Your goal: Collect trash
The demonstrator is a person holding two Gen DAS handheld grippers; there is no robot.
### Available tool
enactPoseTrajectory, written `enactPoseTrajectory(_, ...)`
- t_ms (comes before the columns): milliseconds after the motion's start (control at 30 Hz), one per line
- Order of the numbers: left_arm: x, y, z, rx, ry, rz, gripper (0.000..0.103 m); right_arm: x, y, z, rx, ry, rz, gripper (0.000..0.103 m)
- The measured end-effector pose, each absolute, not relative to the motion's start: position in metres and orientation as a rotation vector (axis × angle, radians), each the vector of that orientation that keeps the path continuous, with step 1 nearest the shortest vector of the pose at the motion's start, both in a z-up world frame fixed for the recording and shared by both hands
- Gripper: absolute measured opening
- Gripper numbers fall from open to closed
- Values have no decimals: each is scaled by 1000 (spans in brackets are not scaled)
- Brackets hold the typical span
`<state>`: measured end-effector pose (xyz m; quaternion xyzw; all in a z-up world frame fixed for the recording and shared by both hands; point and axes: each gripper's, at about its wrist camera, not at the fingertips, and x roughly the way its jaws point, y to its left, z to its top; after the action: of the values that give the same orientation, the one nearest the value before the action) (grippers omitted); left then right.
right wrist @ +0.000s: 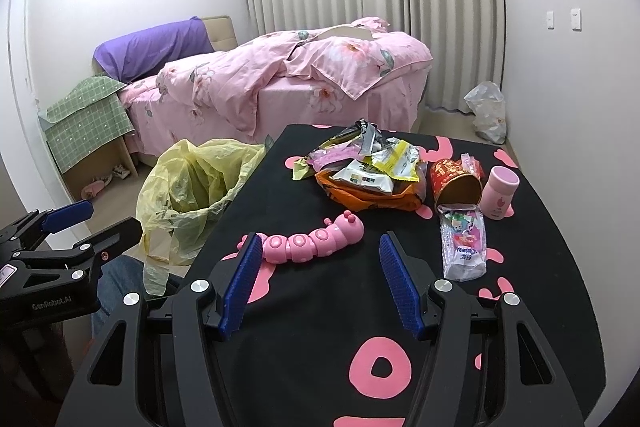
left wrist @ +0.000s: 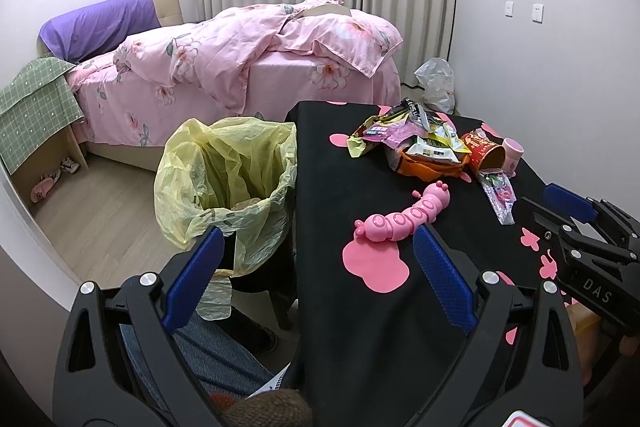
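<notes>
Trash, a pile of crumpled snack wrappers, is lying at the centre of the right wrist frame on a black table. The right gripper is hovering with jaws spread wide and empty; a pink caterpillar toy is sitting just beyond its fingertips. The left gripper is likewise gaping empty beside the yellow-lined bin. The wrappers look light, thin and slippery, probably best pinched at a raised crumpled edge.

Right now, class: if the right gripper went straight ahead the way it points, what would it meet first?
Most likely the pink caterpillar toy, lying on the table just beyond the open right gripper; depth is uncertain.
</notes>
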<state>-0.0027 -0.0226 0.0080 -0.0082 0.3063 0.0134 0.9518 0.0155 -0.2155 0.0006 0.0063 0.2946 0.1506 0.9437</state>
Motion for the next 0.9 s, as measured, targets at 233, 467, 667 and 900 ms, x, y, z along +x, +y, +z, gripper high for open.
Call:
enactPoseTrajectory(233, -3, -21, 6, -21, 626, 27, 91, 14, -215, 1, 12, 601, 309, 58)
enactPoseTrajectory(467, -4, -18, 4, -30, 629, 28, 91, 15, -212, -1, 7, 604, 312, 58)
enactPoseTrajectory(667, -5, -18, 3, -30, 629, 27, 91, 14, -212, 0, 8, 602, 311, 58)
enactPoseTrajectory(900, -5, -17, 4, -30, 629, 28, 91, 14, -212, -1, 8, 603, 311, 58)
